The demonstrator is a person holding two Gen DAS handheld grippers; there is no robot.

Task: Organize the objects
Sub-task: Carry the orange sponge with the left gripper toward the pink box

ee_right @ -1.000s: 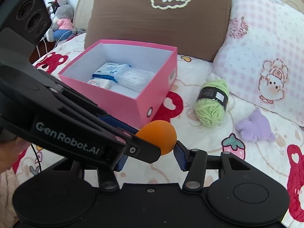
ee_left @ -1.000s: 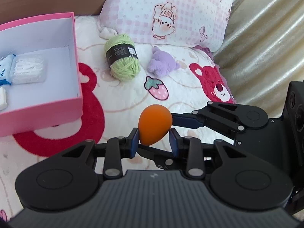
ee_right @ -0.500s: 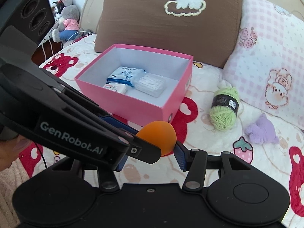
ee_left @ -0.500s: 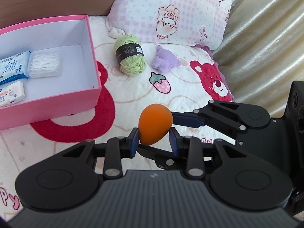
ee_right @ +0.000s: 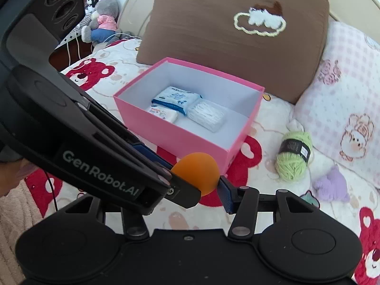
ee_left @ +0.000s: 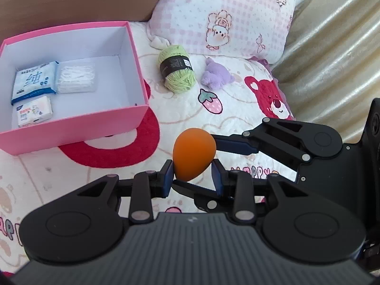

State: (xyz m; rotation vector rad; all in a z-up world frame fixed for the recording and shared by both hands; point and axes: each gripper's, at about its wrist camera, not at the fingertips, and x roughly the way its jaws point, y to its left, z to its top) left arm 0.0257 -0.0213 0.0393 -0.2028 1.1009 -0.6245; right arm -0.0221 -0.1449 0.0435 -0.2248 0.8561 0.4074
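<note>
Two grippers meet on one orange egg-shaped sponge (ee_left: 193,155), held in the air above the bedspread (ee_left: 237,99). The left gripper (ee_left: 192,174) has its blue pads pinching the narrow lower end. The right gripper (ee_right: 201,185) comes in from the sponge's three o'clock side in the left wrist view; one of its fingers touches the sponge, the other passes beneath it, so its jaws bracket the sponge. Whether it squeezes or merely steadies, I cannot tell.

At about ten o'clock from the sponge sits the open pink box (ee_left: 140,80). Three things already lie in it: a blue-and-white tissue pack (ee_left: 34,80), a clear packet of white swabs (ee_left: 76,77) and a smaller printed pack (ee_left: 34,111).

Outside, at about twelve o'clock, the green yarn ball (ee_left: 177,67) and a small purple plush (ee_left: 215,76) rest near the pink checked pillow (ee_left: 225,16).

So I judge the job roughly half done: the sponge is on its way, and yarn and plush are left.
</note>
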